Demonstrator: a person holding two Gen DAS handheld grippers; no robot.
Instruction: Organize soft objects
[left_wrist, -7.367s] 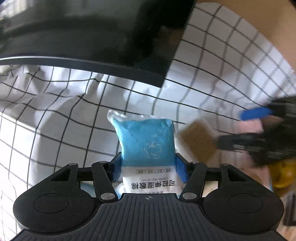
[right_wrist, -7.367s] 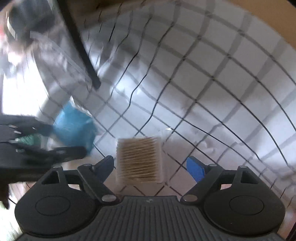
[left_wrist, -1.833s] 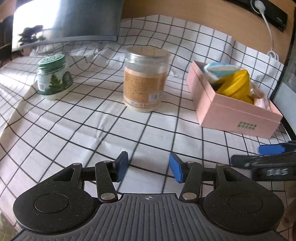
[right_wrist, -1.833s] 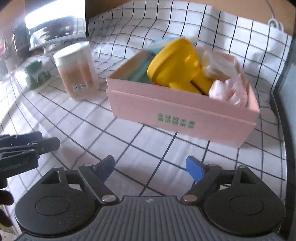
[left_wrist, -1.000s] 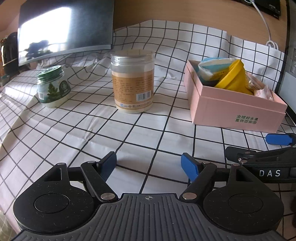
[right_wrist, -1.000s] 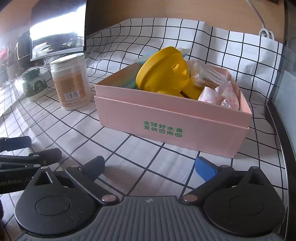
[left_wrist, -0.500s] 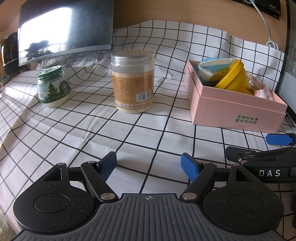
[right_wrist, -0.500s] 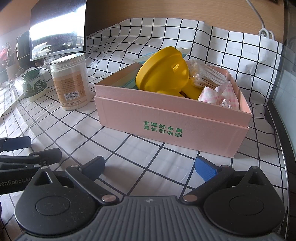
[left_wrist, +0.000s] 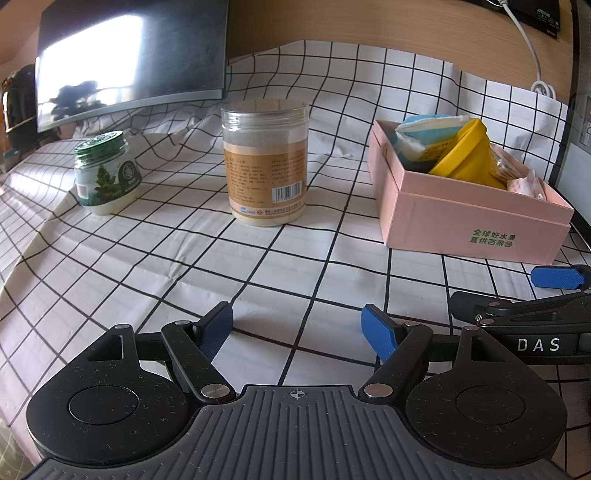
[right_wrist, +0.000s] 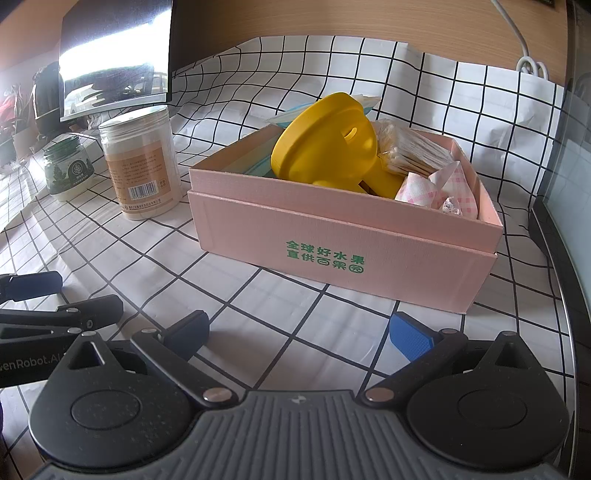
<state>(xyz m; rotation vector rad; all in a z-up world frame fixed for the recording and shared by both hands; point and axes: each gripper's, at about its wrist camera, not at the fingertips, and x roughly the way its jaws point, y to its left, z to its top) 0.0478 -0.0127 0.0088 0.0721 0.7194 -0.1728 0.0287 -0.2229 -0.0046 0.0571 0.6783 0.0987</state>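
Pink box (right_wrist: 343, 236) holds the soft things (yellow piece, packets). My left gripper (left_wrist: 297, 328) and right gripper (right_wrist: 299, 332) hover low before it, jaws wide, empty. Sorting looks finished; next, I judge, just pulling away.

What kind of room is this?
Probably a home desk or work table: a curved monitor stands at the back, a checked cloth covers the top, and a white cable runs up the wooden wall.
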